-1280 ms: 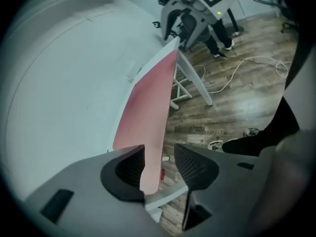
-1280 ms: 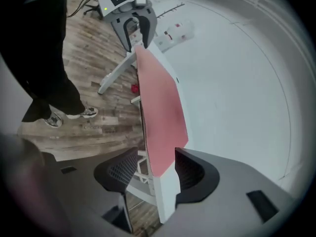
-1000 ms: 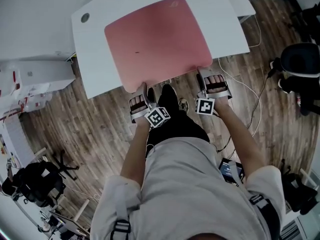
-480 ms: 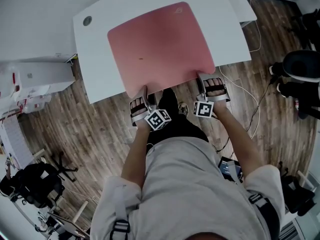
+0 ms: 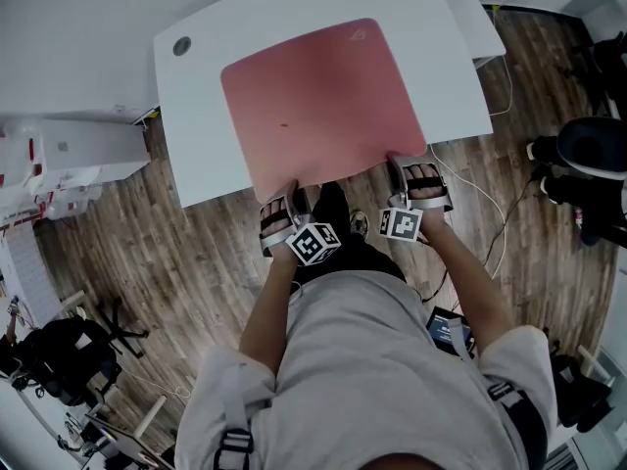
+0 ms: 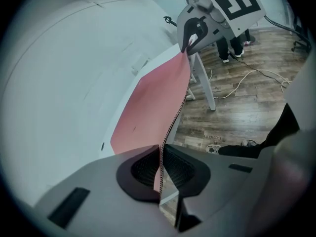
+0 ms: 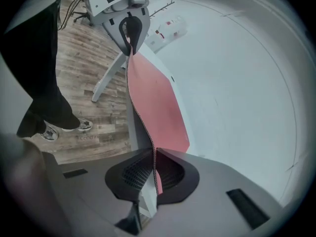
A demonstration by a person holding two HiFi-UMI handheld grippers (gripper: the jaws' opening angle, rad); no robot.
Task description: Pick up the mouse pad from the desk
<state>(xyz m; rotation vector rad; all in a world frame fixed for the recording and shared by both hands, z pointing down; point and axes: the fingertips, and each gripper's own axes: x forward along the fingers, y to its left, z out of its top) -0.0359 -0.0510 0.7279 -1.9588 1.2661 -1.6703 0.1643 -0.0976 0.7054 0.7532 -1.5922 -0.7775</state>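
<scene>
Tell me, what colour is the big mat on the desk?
Pinkish red. The mouse pad shows best in the head view.

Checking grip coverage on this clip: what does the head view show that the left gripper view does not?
Head view only: the whole mouse pad on the desk, left gripper and right gripper at its near corners. Left gripper view only: the pad's edge pressed between the left gripper's closing jaws. Both: pad, desk, floor, and the right gripper, its jaws also closing on the pad.
</scene>
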